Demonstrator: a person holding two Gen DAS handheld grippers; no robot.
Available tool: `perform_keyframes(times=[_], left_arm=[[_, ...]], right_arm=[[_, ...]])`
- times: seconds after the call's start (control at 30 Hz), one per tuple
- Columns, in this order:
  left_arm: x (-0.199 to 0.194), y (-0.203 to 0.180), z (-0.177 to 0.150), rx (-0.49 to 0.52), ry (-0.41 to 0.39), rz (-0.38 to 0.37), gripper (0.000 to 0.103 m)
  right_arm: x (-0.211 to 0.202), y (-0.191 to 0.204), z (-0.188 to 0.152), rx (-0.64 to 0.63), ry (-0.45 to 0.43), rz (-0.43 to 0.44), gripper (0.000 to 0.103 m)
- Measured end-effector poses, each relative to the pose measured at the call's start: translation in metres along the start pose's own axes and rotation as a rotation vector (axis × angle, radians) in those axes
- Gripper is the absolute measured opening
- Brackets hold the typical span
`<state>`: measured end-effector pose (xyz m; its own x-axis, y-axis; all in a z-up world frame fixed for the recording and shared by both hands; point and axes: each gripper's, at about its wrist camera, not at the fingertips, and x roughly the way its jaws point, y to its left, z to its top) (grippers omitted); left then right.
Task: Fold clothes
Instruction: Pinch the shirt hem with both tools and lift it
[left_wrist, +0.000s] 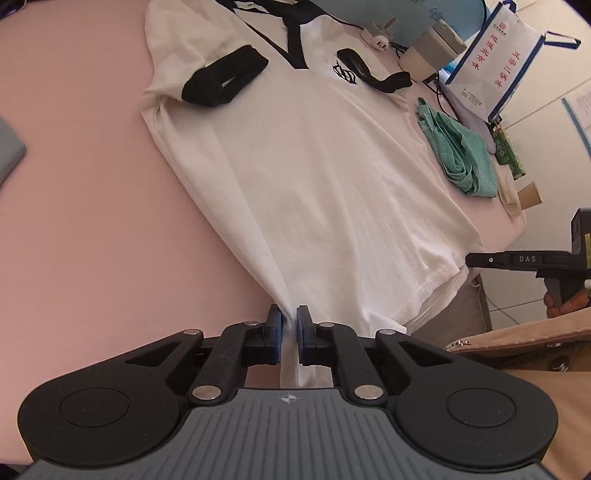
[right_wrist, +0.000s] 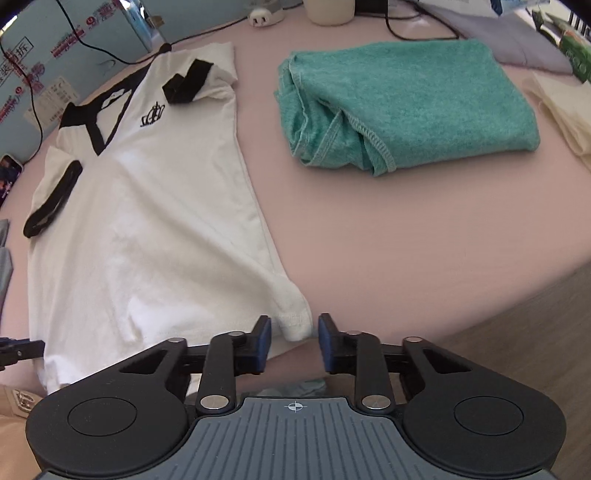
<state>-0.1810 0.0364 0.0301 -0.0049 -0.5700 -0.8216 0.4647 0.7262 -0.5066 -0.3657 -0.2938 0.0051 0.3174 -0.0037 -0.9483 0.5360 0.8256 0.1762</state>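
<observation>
Two grippers work the hem of the white shirt (left_wrist: 314, 177) at the desk's (left_wrist: 92, 221) near edge. On the left gripper (left_wrist: 289, 325) the fingers are pinched tight on one hem corner, pulling it taut. On the right gripper (right_wrist: 294, 332) they stand apart around the other corner (right_wrist: 295, 326), not yet gripping, probably to lift both together. Beyond lies a green towel (right_wrist: 413, 99).
</observation>
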Motion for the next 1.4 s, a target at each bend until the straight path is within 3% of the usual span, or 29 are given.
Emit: perform_keyframes(times=[0.03, 0.1, 0.2, 0.37, 0.57, 0.7, 0.8, 0.93, 0.97, 1.03, 1.07, 1.1, 1.2, 1.27, 1.4], left_arm=[[-0.002, 0.005, 0.0, -0.048, 0.002, -0.034, 0.007], [-0.01, 0.02, 0.001, -0.167, -0.016, -0.128, 0.006], [-0.027, 0.039, 0.006, -0.32, -0.105, -0.249, 0.005], [-0.058, 0.046, 0.032, -0.366, -0.284, -0.338, 0.005], [-0.078, 0.057, 0.077, -0.333, -0.392, -0.343, 0.005], [-0.078, 0.066, 0.113, -0.327, -0.442, -0.314, 0.006], [-0.076, 0.079, 0.14, -0.365, -0.512, -0.257, 0.007], [-0.071, 0.091, 0.178, -0.406, -0.595, -0.184, 0.011], [-0.072, 0.092, 0.184, -0.405, -0.604, -0.163, 0.013], [-0.074, 0.091, 0.191, -0.402, -0.621, -0.123, 0.028], [-0.074, 0.089, 0.19, -0.386, -0.612, -0.114, 0.045], [-0.075, 0.088, 0.188, -0.37, -0.603, -0.105, 0.058], [-0.071, 0.084, 0.176, -0.325, -0.557, -0.044, 0.069], [-0.066, 0.086, 0.163, -0.324, -0.517, -0.022, 0.072], [-0.055, 0.089, 0.142, -0.354, -0.464, -0.059, 0.072]], right_arm=[[0.0, -0.001, 0.001, 0.015, 0.002, 0.014, 0.021], [-0.002, -0.004, 0.002, 0.046, 0.002, 0.043, 0.006], [-0.012, -0.006, 0.011, 0.091, -0.016, 0.139, 0.006], [-0.025, -0.005, 0.038, 0.171, -0.078, 0.282, 0.006], [-0.035, 0.001, 0.087, 0.229, -0.173, 0.439, 0.006], [-0.035, 0.01, 0.142, 0.234, -0.255, 0.506, 0.006], [-0.025, 0.02, 0.184, 0.224, -0.309, 0.536, 0.006], [0.007, 0.043, 0.236, 0.212, -0.318, 0.537, 0.006], [0.017, 0.05, 0.249, 0.21, -0.313, 0.534, 0.007], [0.036, 0.056, 0.27, 0.241, -0.323, 0.52, 0.012], [0.045, 0.059, 0.275, 0.265, -0.337, 0.502, 0.013], [0.049, 0.058, 0.278, 0.283, -0.353, 0.471, 0.02], [0.054, 0.054, 0.282, 0.326, -0.405, 0.4, 0.046], [0.052, 0.05, 0.273, 0.326, -0.406, 0.391, 0.054], [0.047, 0.042, 0.25, 0.3, -0.386, 0.354, 0.056]])
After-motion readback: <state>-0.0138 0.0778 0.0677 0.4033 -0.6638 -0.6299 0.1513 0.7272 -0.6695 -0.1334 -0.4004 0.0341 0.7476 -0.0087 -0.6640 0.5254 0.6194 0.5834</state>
